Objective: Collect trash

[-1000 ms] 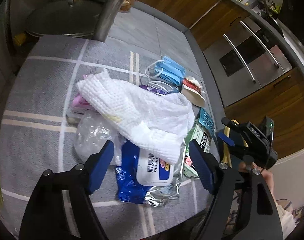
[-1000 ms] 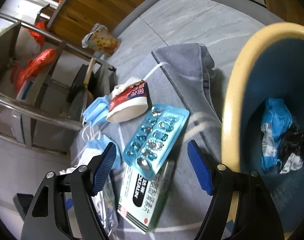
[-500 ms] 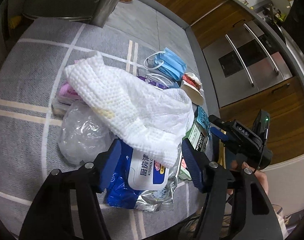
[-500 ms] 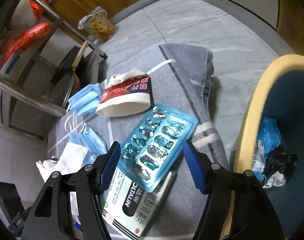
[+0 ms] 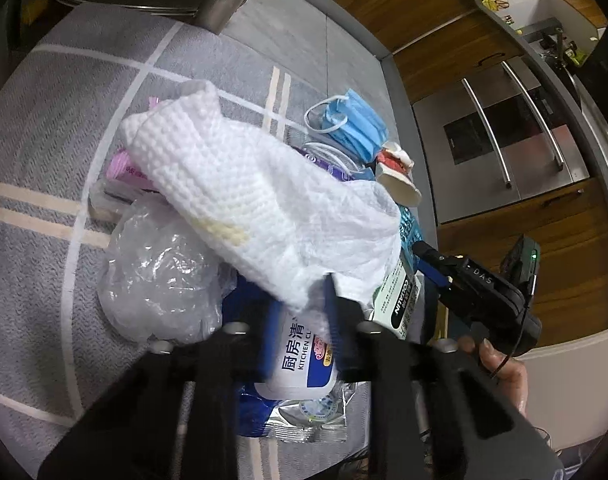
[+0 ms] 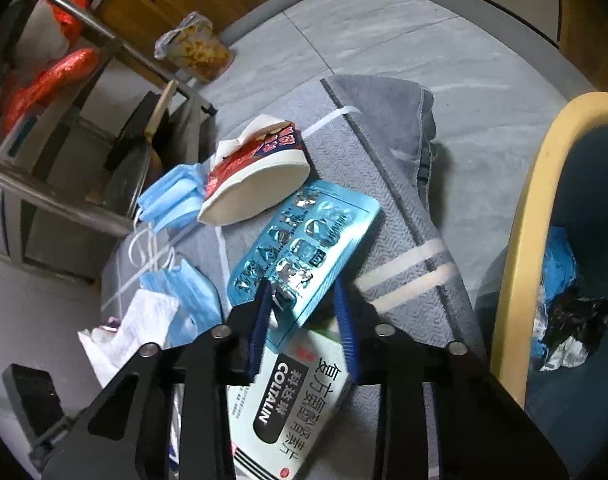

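Both grippers closing on floor litter

Left gripper (image 5: 299, 320) jaws have just pinched the white textured wipe (image 5: 239, 196); right gripper (image 6: 304, 320) jaws have narrowed around the teal blister pack (image 6: 304, 244), beside the yellow-rimmed blue bin (image 6: 520, 264), probably destined there.

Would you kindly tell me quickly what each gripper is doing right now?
Left gripper: jaws just closing, shut on the white textured wipe cloth.
Right gripper: jaws just closing around the teal foil blister pack.
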`<state>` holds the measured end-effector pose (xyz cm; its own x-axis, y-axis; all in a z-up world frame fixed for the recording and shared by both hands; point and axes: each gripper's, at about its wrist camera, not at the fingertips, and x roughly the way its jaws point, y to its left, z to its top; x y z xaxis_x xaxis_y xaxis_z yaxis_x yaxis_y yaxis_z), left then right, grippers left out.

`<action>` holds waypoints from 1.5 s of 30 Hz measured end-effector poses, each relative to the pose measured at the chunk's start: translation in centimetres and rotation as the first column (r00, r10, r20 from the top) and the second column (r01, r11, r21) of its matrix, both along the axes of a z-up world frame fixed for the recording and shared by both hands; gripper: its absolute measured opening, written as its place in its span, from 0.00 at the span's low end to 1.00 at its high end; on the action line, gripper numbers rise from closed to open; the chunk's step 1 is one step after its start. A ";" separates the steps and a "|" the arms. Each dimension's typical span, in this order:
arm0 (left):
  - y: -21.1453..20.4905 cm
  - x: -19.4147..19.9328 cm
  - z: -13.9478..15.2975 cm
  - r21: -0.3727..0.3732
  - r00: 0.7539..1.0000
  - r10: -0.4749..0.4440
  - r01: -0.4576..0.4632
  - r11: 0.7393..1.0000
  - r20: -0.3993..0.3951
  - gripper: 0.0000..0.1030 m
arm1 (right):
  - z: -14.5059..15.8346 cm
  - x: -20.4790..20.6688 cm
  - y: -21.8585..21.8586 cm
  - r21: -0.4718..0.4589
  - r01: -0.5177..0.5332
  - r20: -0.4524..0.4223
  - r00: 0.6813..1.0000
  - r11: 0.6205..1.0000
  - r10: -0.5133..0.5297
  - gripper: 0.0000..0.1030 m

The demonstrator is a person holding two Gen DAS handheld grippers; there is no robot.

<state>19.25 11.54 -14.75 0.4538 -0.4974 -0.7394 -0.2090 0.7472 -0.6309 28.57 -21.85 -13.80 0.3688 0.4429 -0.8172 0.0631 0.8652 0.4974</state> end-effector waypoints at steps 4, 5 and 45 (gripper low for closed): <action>-0.5 -0.1 0.5 0.003 0.999 -0.022 0.022 1.000 0.025 0.03 | 0.2 -0.2 -0.5 0.039 0.016 0.007 1.000 0.999 -0.016 0.16; -0.5 -0.2 0.7 0.005 0.999 -0.028 0.028 1.000 0.031 0.03 | 0.2 -0.3 -0.5 0.046 0.018 0.009 1.000 0.999 -0.018 0.15; -4.6 -3.8 14.7 0.081 0.915 -0.139 0.117 0.990 0.378 0.02 | 11.1 -9.8 -6.0 0.136 -0.028 0.262 0.965 0.990 -0.009 0.01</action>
